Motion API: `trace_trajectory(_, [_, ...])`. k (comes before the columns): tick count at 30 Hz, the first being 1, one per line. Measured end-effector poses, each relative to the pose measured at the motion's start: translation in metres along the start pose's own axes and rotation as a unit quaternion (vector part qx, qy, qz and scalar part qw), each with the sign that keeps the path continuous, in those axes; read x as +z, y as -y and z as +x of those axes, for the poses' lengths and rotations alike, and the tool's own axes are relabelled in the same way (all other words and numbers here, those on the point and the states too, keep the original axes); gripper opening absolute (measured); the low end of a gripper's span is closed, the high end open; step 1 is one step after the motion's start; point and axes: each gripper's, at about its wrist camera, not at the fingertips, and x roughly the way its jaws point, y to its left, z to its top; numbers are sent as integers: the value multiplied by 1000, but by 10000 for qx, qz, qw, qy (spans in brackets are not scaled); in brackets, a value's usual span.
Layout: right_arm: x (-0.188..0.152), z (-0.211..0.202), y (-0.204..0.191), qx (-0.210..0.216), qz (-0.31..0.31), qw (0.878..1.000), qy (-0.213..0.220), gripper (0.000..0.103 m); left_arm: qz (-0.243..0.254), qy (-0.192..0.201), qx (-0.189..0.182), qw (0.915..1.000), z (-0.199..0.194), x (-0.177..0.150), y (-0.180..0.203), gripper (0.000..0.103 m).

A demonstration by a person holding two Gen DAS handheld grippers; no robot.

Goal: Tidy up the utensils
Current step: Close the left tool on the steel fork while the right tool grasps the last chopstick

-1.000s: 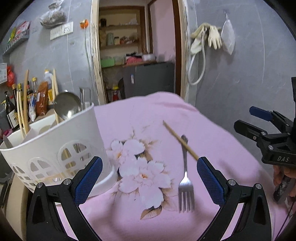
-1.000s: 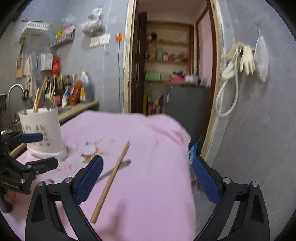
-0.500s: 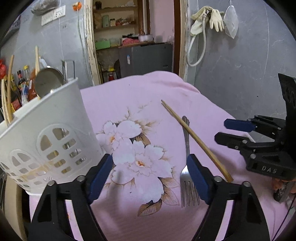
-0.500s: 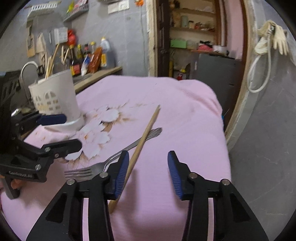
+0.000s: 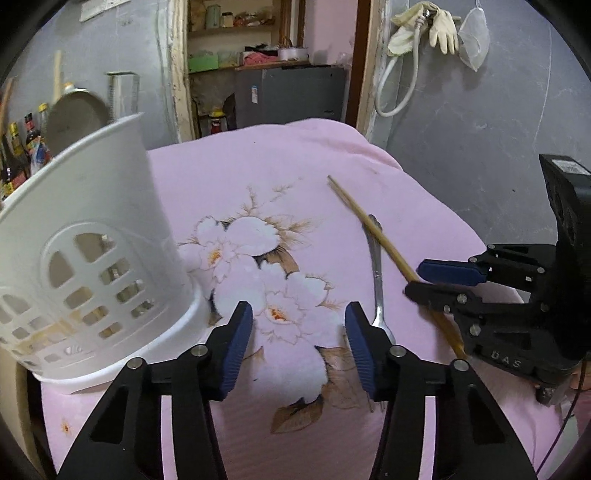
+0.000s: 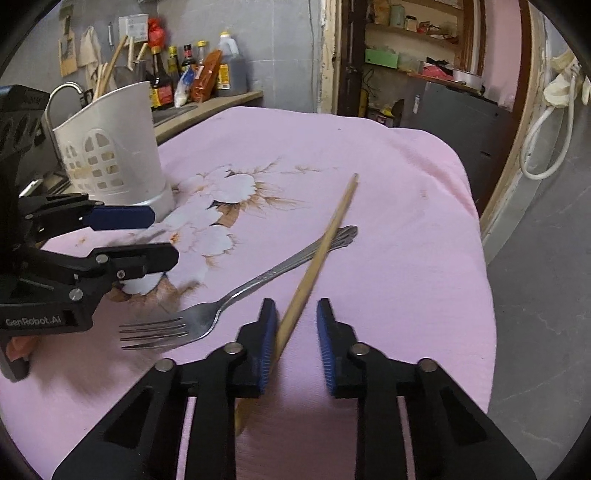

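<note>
A wooden chopstick (image 6: 325, 247) lies across the handle of a steel fork (image 6: 236, 295) on the pink flowered cloth (image 6: 388, 229). My right gripper (image 6: 295, 343) is open, low over the cloth, with the chopstick's near end between its blue pads and against the left one. My left gripper (image 5: 299, 350) is open, its right pad over the fork's head (image 5: 380, 321); the chopstick (image 5: 373, 229) shows there too. A white perforated utensil holder (image 5: 88, 258) stands left of it, with a ladle and sticks inside. It also shows in the right wrist view (image 6: 110, 151).
The cloth-covered table drops off at the far and right edges. A counter with sauce bottles (image 6: 192, 77) and a tap (image 6: 62, 92) lies behind the holder. A doorway with shelves (image 5: 236, 55) and a grey wall with hanging gloves (image 5: 424, 26) are beyond.
Both grippers have moved down and closer to the utensils and narrowed their openings. The right gripper now straddles the chopstick's near end; the left one has come over the fork's head.
</note>
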Motion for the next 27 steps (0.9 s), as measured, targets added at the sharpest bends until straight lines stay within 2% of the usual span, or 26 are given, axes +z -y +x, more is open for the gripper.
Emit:
trace_trajectory(1, [0, -1, 2, -32, 35, 10000, 12, 10, 36, -72, -38, 10000, 3, 2, 2, 43])
trace_trajectory(3, [-1, -3, 8, -49, 158, 9999, 43, 8, 76, -163, -100, 9998, 7, 4, 5, 38])
trace_trajectory(5, [-2, -7, 13, -133, 241, 9996, 88, 5, 121, -228, -194, 9995, 11, 7, 9, 38])
trace_trajectory(11, [-11, -23, 34, -517, 413, 9976, 184, 5, 362, -371, -451, 9976, 24, 15, 27, 37])
trace_trajectory(14, [-19, -32, 48, -641, 577, 9961, 183, 5, 498, -490, -487, 9964, 34, 21, 36, 32])
trace_trajectory(19, [-29, -41, 56, -596, 666, 9959, 133, 5, 590, -706, -479, 9946, 51, 28, 45, 21])
trace_trajectory(23, [-29, -42, 56, -482, 691, 9964, 87, 5, 473, -862, -554, 9936, 59, 34, 44, 4])
trace_trajectory(27, [-25, -37, 62, -215, 813, 9965, 7, 8, 370, -883, -399, 9946, 57, 32, 43, 4])
